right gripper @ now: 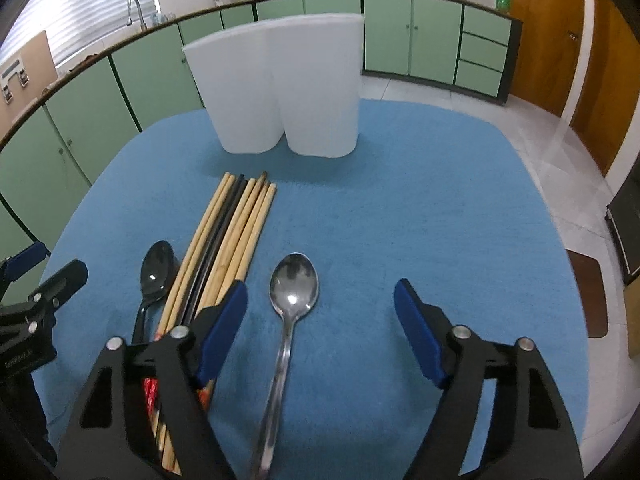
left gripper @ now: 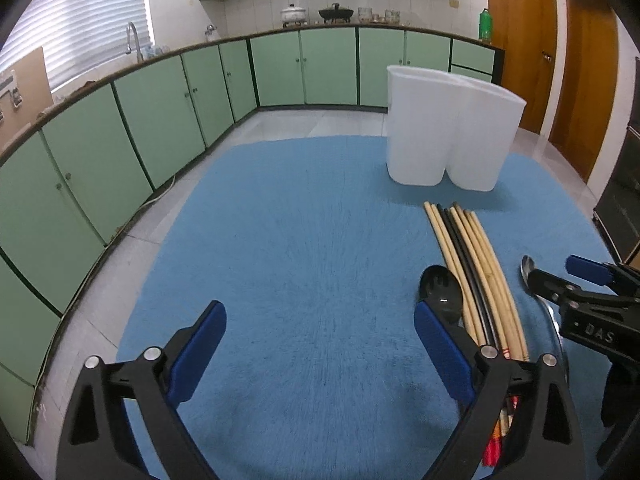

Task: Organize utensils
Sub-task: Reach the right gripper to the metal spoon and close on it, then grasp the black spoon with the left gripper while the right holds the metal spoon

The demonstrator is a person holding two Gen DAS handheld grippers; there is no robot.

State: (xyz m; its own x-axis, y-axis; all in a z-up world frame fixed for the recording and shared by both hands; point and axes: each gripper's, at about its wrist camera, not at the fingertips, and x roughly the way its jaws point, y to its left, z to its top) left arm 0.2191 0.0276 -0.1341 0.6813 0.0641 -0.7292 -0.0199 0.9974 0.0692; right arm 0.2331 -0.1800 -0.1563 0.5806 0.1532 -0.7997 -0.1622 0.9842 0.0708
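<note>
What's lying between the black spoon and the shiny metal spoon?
A bundle of chopsticks lies between the black spoon and the metal spoon, clearest in the right wrist view.

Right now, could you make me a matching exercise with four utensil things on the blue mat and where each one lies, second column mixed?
Things:
1. metal spoon
2. black spoon
3. chopsticks
4. white holder

Places:
A. between the two spoons
B. at the far end of the blue mat, upright
C. between the open fingers of the right claw
D. left of the bundle, nearest the left claw

Pairs: 1-C, 2-D, 3-A, 4-B
</note>
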